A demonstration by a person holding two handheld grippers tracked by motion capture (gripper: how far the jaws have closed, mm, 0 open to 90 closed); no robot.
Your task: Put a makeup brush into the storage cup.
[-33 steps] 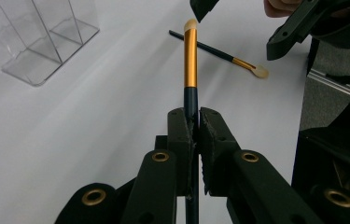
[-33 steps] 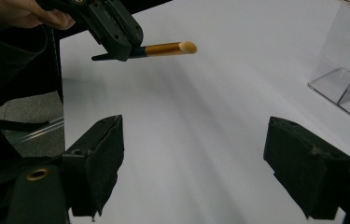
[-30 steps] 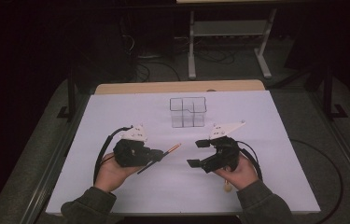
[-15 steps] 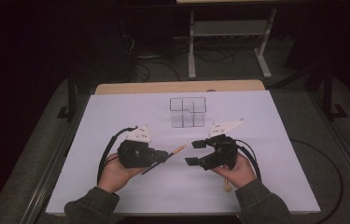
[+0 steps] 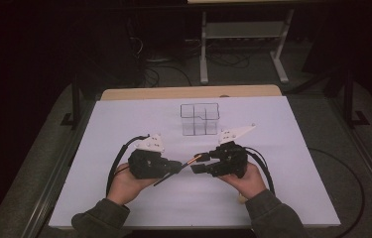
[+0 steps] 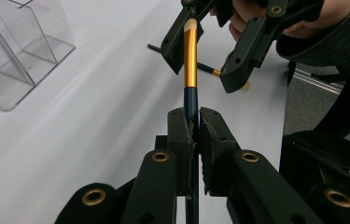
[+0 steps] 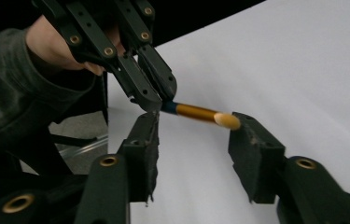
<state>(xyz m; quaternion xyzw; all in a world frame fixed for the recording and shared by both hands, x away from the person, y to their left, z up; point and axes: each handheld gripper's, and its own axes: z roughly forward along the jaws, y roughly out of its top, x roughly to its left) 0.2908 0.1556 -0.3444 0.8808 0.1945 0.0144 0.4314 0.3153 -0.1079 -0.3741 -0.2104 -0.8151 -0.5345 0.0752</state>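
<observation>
While the white surface [image 5: 124,208] carries the work, a clear compartmented organizer [image 5: 200,119] stands toward its far edge, well apart from both tools. Nearer the person, the left tool [image 5: 176,167] and right tool [image 5: 198,163] face each other tip to tip. Left tool [image 6: 194,126] is clenched on a makeup brush [image 6: 190,65] — jaws pinch the dark blue handle just below the gold ferrule, so the gold section and pale bristle tip stick out forward, off the surface. In the left gripper view that tip reaches into the gap between the jaws of the right tool [image 6: 200,60], which are spread apart. The right gripper view agrees: right tool [image 7: 193,140] is released, jaws wide, with the brush [image 7: 196,113] crossing between them and the bristle end right at one jaw — can't tell if it touches. A second thin dark brush [image 6: 200,66] with a gold band lies flat on the surface behind the right tool. No brand, label or readable writing on the brush, tools or organizer.
</observation>
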